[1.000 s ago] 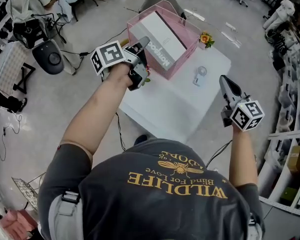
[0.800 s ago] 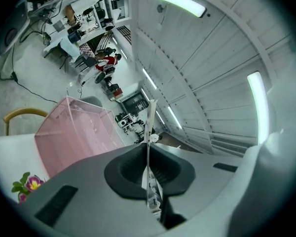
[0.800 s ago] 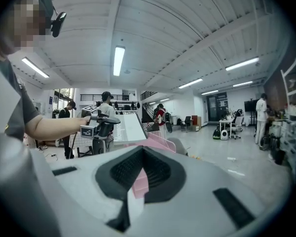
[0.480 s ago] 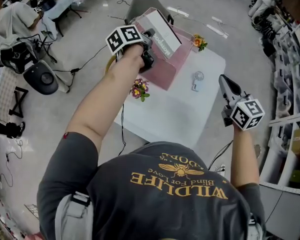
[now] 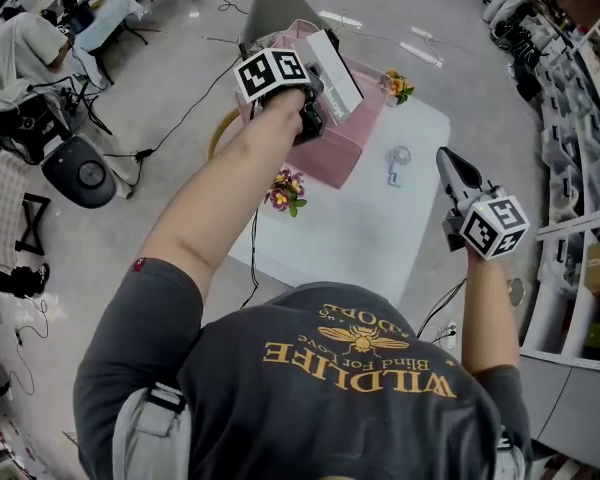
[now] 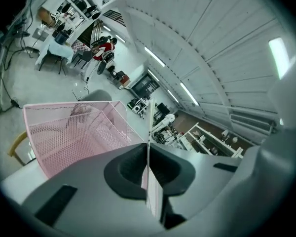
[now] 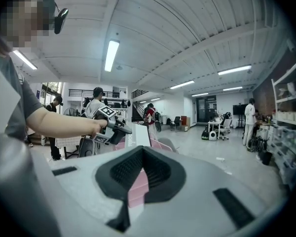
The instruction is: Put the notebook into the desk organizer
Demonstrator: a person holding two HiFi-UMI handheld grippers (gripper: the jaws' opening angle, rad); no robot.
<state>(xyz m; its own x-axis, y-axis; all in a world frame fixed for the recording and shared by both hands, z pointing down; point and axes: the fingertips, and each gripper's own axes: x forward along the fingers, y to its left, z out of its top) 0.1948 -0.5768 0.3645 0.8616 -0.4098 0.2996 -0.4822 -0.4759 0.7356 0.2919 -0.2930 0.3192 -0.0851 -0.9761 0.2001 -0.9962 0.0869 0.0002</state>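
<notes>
Notebook (image 5: 336, 60), white, sits tilted on edge in the left gripper (image 5: 318, 93) at the top of the pink mesh desk organizer (image 5: 352, 136), which stands at the far left corner of the white table (image 5: 350, 230) in the head view. The right gripper (image 5: 449, 162) hangs beyond the table's right edge, its jaws drawn to a point. A flower sprig (image 5: 284, 189) lies at the left edge, and a small white handheld fan (image 5: 395, 163) lies near the middle.

In the left gripper view, the jaws of the left gripper (image 6: 149, 174) are clamped tight on the notebook (image 6: 150, 132), seen edge-on, with the organizer (image 6: 74, 132) just beside it.

In the right gripper view, the jaws of the right gripper (image 7: 138, 181) are closed and empty. Beyond them the notebook (image 7: 138, 135) stands over the organizer (image 7: 160, 144).
</notes>
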